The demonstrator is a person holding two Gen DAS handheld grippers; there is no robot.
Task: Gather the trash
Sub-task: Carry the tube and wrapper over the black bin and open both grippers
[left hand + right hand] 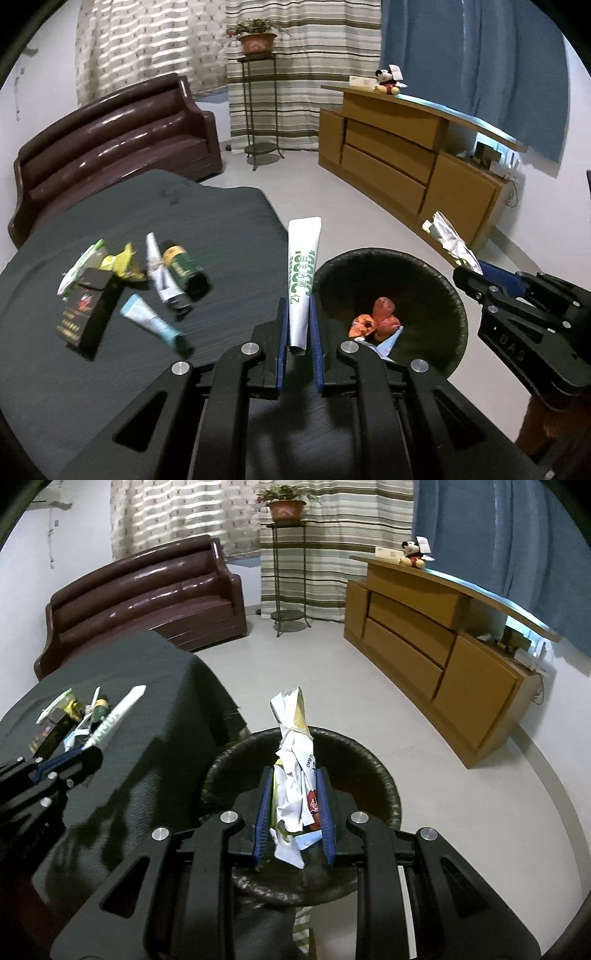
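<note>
Carrying trash to the bin (pixel 391 266): left claw (pixel 298 325) is clenched on a white tube (pixel 303 273) near the bin's rim; right claw (pixel 294 805) grips crumpled paper (pixel 295 775) over the opening (more litter remains on the counter (pixel 221 221)). Next: release over the bin.

The right tool (pixel 294 812) is hiding most of the bin's (pixel 369 764) inside in the right wrist view. The crumpled wrapper (pixel 293 775) is covering whatever is lying below it. On the table (pixel 221 221), the small pile of litter (pixel 74 712) is showing too small there to tell apart. The black box's (pixel 86 314) print is blurring.
</note>
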